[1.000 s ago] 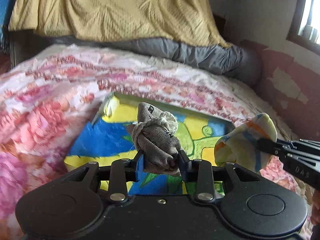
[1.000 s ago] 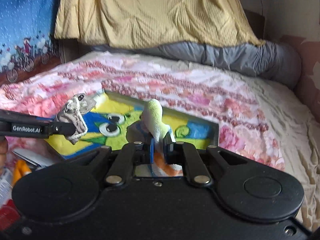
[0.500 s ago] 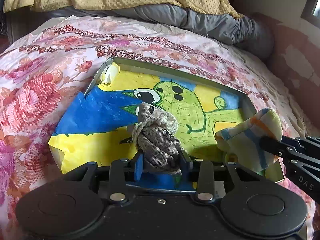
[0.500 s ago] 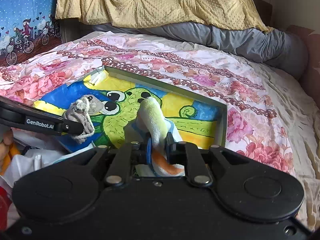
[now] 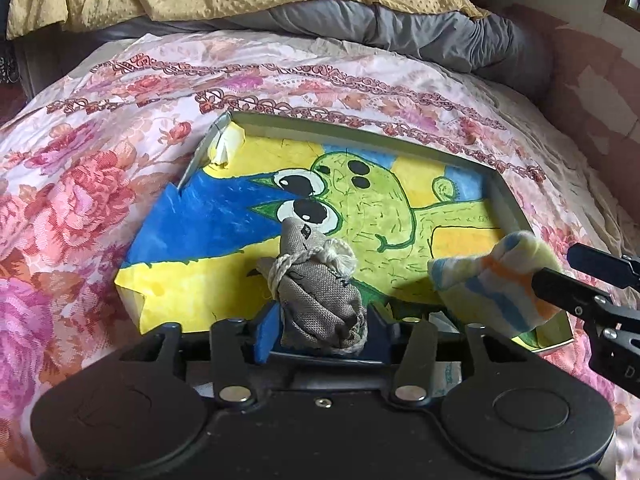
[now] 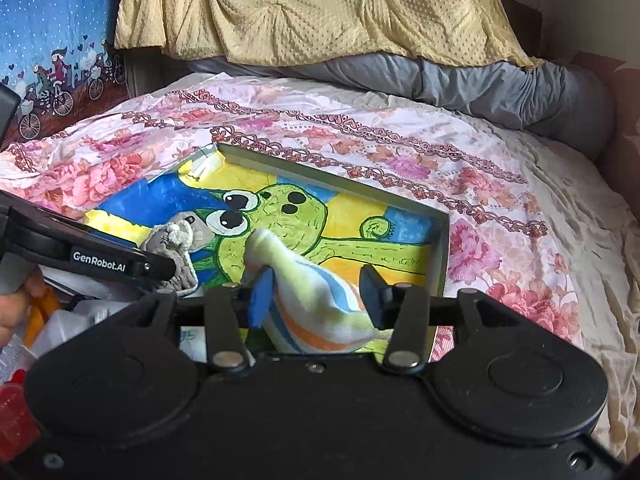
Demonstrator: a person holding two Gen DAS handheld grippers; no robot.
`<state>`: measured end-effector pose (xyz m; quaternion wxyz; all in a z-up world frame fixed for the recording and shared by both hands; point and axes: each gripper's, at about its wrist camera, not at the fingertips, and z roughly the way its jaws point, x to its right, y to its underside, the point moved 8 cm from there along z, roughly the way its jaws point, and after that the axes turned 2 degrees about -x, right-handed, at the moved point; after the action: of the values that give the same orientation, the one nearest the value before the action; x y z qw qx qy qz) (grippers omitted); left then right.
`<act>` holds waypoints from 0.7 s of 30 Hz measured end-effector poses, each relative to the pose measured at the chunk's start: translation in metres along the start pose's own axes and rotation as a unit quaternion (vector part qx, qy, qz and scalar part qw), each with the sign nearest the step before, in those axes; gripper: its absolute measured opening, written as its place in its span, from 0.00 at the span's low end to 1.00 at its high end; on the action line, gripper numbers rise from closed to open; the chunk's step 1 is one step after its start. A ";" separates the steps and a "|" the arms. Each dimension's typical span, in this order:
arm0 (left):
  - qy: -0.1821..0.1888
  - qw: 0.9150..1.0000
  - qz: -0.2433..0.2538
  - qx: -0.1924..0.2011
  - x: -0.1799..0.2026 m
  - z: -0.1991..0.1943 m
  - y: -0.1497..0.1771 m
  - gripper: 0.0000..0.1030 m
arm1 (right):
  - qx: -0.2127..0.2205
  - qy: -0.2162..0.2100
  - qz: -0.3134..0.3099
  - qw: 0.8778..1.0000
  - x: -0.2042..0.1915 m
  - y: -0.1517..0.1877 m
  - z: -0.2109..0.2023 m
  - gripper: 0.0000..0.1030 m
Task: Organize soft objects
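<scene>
A shallow box (image 5: pixel 516 210) with a painted green frog lining lies on the flowered bedspread. My left gripper (image 5: pixel 322 316) is shut on a grey cloth pouch (image 5: pixel 316 292) tied with white cord, held over the box's near edge. My right gripper (image 6: pixel 316 292) is open, its jaws wide apart around a striped pastel sock (image 6: pixel 316 312) that lies loose between them at the box's near right corner. The sock (image 5: pixel 492 280) and right gripper also show at the right of the left wrist view. The pouch (image 6: pixel 176 248) and left gripper show at the left of the right wrist view.
The box (image 6: pixel 438 240) sits mid-bed on the pink flowered sheet (image 5: pixel 72 200). A grey bolster (image 5: pixel 440 36) and yellow blanket (image 6: pixel 320 8) lie at the far end. Clutter of packets and a red item (image 6: pixel 16 360) lies at the near left. A wall (image 5: pixel 592 80) stands to the right.
Both grippers moved forward and down over the box. My right gripper opened and let go of the sock. My left gripper still holds the pouch.
</scene>
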<state>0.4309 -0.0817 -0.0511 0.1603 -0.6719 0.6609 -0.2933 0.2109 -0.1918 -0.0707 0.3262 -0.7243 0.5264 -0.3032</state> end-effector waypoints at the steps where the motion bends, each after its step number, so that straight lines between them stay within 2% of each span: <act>1: -0.002 1.000 0.001 0.001 0.001 -0.002 0.000 0.53 | 0.002 0.000 0.001 1.000 0.000 0.000 -0.002 0.41; 7: -0.008 1.000 -0.001 0.015 0.001 -0.019 0.003 0.57 | 0.017 -0.002 0.009 1.000 0.001 -0.001 -0.021 0.54; 9: -0.005 1.000 -0.009 0.025 0.000 -0.027 0.005 0.64 | 0.024 -0.002 0.013 1.000 0.000 -0.001 -0.029 0.64; 11: -0.006 0.999 -0.011 0.043 -0.002 -0.038 0.006 0.74 | 0.032 0.002 0.015 0.999 0.001 0.000 -0.039 0.69; 21: 0.000 0.990 -0.003 0.143 -0.002 -0.113 0.017 0.94 | 0.095 -0.002 0.056 0.994 0.000 0.009 -0.099 0.96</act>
<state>0.3492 -0.0616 0.0263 0.2540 -0.6442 0.6099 -0.3852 0.1283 -0.2091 -0.0178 0.4110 -0.6599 0.5341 -0.3322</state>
